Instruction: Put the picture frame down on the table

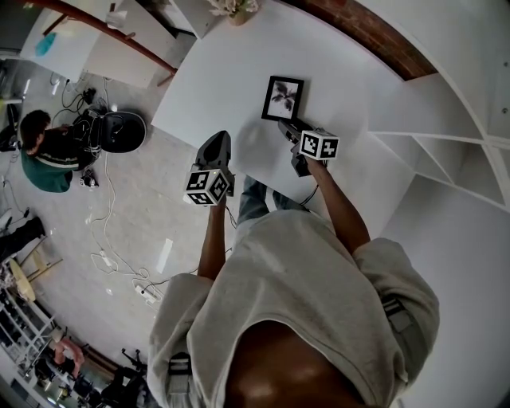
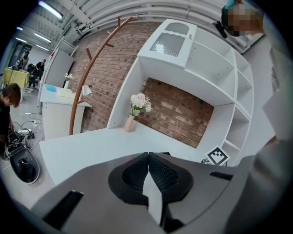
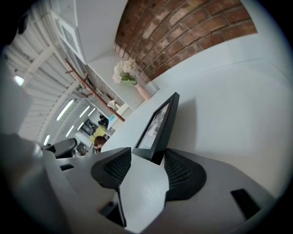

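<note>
White is the tabletop (image 1: 231,88), and the black picture frame (image 1: 283,98) sits on it. A pink vase of flowers (image 1: 233,8) stands at the back of the tabletop by the brick wall. The picture frame is well away from the vase, on the side nearer the person. Its picture faces up toward the head view. I cannot tell if it lies flat or leans.

The right claw (image 1: 284,126) is just past the picture frame, on the side away from the vase. In the right gripper view the right claw (image 3: 148,157) is released, with its two jaws wide apart. One corner of the picture frame (image 3: 160,125) pokes into the gap at the jaw tips. I cannot tell if the jaws touch it.

The left claw (image 1: 215,139) is farther from the vase, over the near edge of the tabletop. In the left gripper view the left claw (image 2: 149,157) is clenched, tips together, with nothing in it. It points toward the vase (image 2: 137,112).
</note>
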The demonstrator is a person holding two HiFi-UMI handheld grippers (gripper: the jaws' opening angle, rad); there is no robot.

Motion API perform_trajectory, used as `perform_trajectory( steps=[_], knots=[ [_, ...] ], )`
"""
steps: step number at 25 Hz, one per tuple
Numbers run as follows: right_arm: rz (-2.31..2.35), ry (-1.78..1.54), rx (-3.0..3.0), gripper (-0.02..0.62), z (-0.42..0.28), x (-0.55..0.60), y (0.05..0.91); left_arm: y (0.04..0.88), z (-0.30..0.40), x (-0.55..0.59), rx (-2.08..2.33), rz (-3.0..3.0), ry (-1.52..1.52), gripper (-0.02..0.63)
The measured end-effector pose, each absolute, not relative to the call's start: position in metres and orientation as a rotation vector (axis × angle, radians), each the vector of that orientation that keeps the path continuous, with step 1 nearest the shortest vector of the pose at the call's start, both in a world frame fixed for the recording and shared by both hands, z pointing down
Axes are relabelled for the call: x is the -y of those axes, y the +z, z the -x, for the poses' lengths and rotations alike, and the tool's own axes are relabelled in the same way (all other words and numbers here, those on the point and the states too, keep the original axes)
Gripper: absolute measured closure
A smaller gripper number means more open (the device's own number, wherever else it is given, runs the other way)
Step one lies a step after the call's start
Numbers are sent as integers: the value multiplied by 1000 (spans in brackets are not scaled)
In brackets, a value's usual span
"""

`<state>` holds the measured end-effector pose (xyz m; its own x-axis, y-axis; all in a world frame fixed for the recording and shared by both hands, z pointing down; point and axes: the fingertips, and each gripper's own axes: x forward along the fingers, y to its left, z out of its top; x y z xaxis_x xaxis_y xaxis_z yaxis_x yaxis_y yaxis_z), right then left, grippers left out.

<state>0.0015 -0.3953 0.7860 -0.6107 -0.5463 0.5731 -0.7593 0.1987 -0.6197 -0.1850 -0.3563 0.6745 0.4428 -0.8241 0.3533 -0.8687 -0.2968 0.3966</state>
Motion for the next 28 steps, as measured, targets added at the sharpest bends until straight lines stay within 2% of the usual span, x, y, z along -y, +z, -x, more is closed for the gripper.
perform_trajectory(
  steps=[4,10,19,28],
  knots=[
    [-1176,1128,2195,357,2,390,798,676,185,356,1412,-2168,110,589],
    [-1158,928,2114,354,-1,388,805,674,188,359,1418,-2175,103,589],
    [-1176,867,2133,355,-1,386,794,672,191,352,1427,-2169,94,589],
    [-1275,660,2225,468,-7,390,748,666,184,348,1423,-2189,91,589]
  ],
)
